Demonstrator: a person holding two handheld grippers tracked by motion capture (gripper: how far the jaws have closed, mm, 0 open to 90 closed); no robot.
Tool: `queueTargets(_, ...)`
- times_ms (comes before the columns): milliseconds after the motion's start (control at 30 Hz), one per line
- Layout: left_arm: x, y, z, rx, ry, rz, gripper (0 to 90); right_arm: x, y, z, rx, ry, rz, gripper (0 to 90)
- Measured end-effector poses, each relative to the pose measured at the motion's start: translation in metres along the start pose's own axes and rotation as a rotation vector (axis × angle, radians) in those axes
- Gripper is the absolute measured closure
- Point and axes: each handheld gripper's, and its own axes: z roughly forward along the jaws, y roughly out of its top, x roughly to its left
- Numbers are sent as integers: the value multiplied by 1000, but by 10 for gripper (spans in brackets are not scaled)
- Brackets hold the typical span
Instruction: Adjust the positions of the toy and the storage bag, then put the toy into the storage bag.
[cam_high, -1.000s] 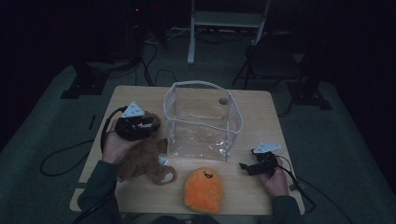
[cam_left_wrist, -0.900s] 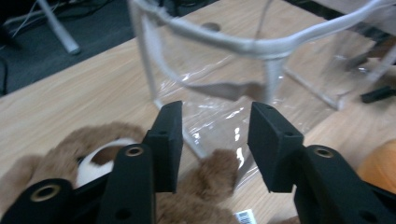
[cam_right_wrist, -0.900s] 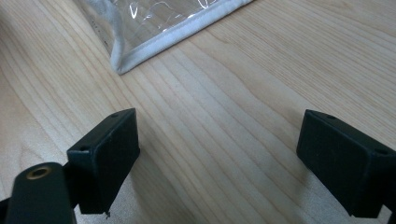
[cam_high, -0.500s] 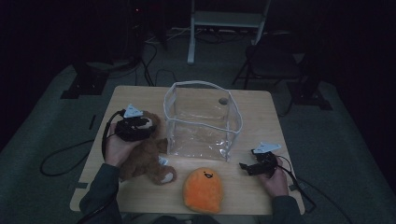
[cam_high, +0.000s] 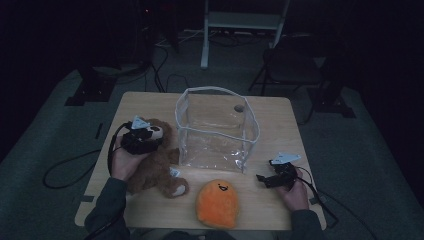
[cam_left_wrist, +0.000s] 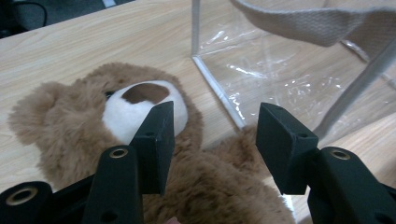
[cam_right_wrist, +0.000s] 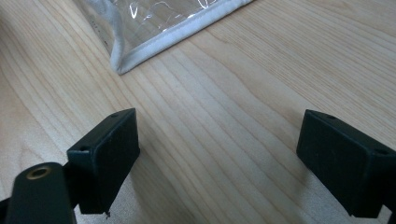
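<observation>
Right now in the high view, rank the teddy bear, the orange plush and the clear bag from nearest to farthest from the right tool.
1. Orange plush: just left of the right tool, at the table's front edge.
2. Clear bag: up and left, mid-table; its near corner comes about as close as the plush, so these two are hard to split.
3. Teddy bear: far left, under the left tool.

On the bench (cam_high: 150, 105), toward 12 o'clock of centre: open bag (cam_high: 217, 130), standing upright. At 9 o'clock of the bag, just beside it: teddy bear (cam_high: 155, 165), lying flat, head toward 12, feet toward 5. At 6 o'clock of the bag, near the front edge: round plush toy (cam_high: 217, 202). Left tongs (cam_high: 142, 140) over the bear's head. Right tongs (cam_high: 262, 179) at 4 o'clock of the bag, low over bare bench.
</observation>
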Motion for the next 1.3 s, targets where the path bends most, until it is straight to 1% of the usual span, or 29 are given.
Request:
queueTargets(133, 5, -4, 1, 3, 10, -18, 467, 0, 0, 0, -1, 0, 2, 123)
queueTargets(333, 6, -8, 3, 6, 5, -12, 468, 0, 0, 0, 0, 0, 2, 123)
queueTargets(500, 6, -9, 3, 3, 3, -19, 468, 0, 0, 0, -1, -1, 3, 123)
queueTargets(667, 5, -7, 4, 3, 4, -19, 460, 0, 0, 0, -1, -1, 3, 123)
queueTargets(767, 4, -4, 2, 5, 13, -25, 450, 0, 0, 0, -1, -1, 4, 123)
queueTargets(867, 2, -2, 1, 5, 16, -22, 444, 0, 0, 0, 0, -1, 1, 123)
queueTargets(933, -1, 2, -4, -6, 14, -30, 444, 0, 0, 0, 0, -1, 2, 123)
queueTargets(1067, -6, 7, -9, -20, 9, -28, 448, 0, 0, 0, 0, -1, 2, 123)
queueTargets(1133, -10, 12, -12, -43, 12, -37, 462, 0, 0, 0, 0, -2, 1, 123)
queueTargets(1167, -12, 13, -12, -54, 19, -49, 473, 0, 0, 0, 0, -2, 1, 123)
queueTargets(1233, -13, 16, -13, -60, 26, -81, 489, 0, 0, 0, 0, -2, 1, 123)
queueTargets(1267, -13, 16, -13, -60, 26, -81, 498, 0, 0, 0, 0, -2, 1, 123)
queueTargets(1300, -15, 18, -15, -66, 22, -105, 502, 0, 0, 0, 0, -2, 1, 123)
